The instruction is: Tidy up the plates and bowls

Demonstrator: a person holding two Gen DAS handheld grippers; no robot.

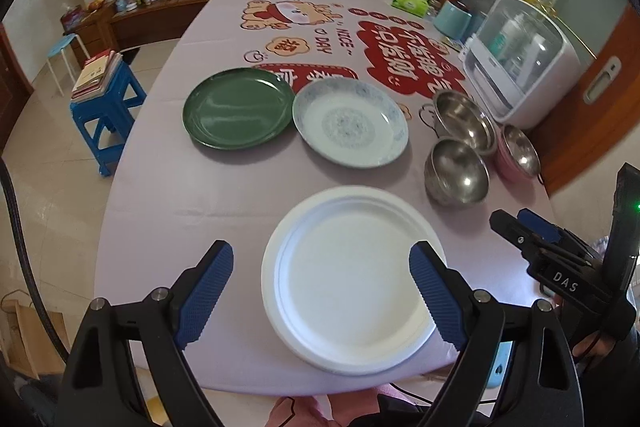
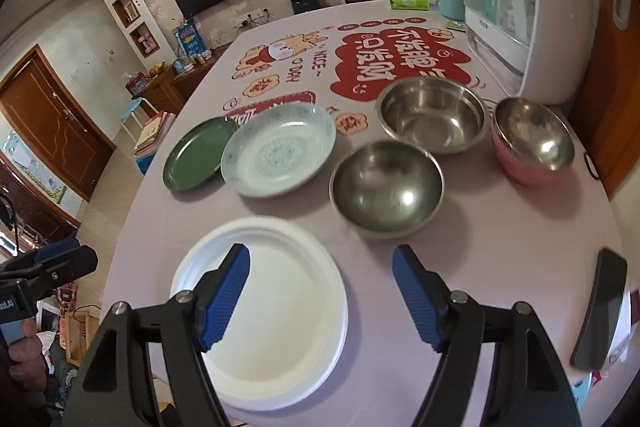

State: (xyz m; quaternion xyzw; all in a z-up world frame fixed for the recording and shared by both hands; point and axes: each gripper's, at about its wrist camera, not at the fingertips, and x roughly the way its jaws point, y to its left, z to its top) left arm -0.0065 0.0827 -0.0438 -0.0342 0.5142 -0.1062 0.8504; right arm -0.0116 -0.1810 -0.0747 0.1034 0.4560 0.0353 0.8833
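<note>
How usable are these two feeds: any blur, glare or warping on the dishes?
Left wrist view: white plate slightly smeared at its far rim, green plate streaked with window glare, table edge bowed by the fisheye. Right wrist view: steel bowl shows bright highlights, patterned plate soft, black vignette in the corners.

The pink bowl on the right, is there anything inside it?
A steel bowl sits nested inside the pink bowl, filling it to the rim. The steel bowl itself looks empty. Whatever lies beneath it, in the pink bowl's bottom, is covered.
</note>
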